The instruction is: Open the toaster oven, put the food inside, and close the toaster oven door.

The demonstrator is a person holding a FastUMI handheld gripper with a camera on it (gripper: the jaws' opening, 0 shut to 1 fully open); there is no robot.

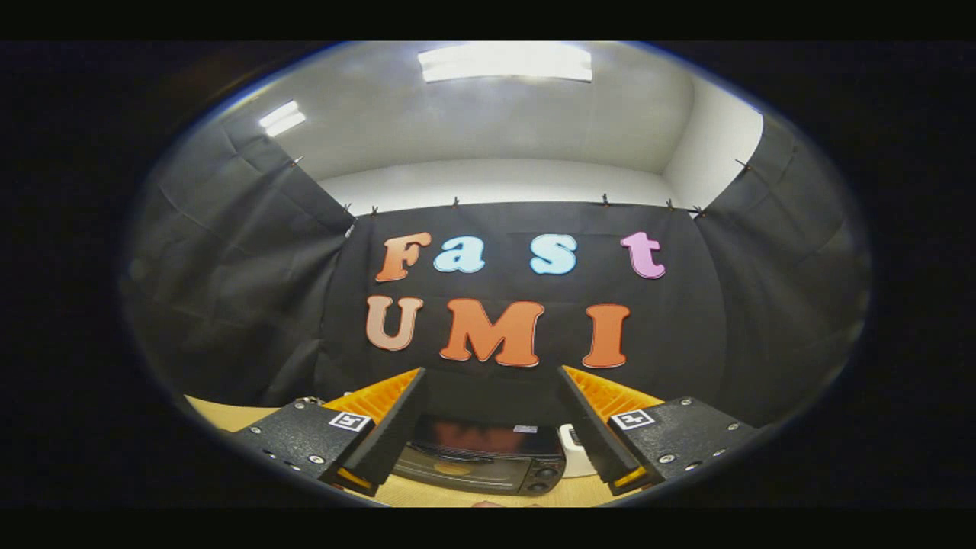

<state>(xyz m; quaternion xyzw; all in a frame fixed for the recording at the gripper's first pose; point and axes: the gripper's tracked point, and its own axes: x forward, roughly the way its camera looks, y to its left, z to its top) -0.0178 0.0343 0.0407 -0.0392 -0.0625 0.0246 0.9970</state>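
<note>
A black toaster oven (482,456) stands on the wooden table (457,494), seen between and beyond my two fingers. Its glass door looks shut, with the handle bar across its top and two knobs (544,479) at its right side. My gripper (492,377) is open, high above the table and some way back from the oven, with nothing between the fingers. A small piece of something reddish (488,504) lies on the table in front of the oven, too cut off to identify.
A white object (573,450) stands just right of the oven, partly behind my right finger. Black cloth walls close the booth at the back and both sides. A strip of table shows to the left of my left finger.
</note>
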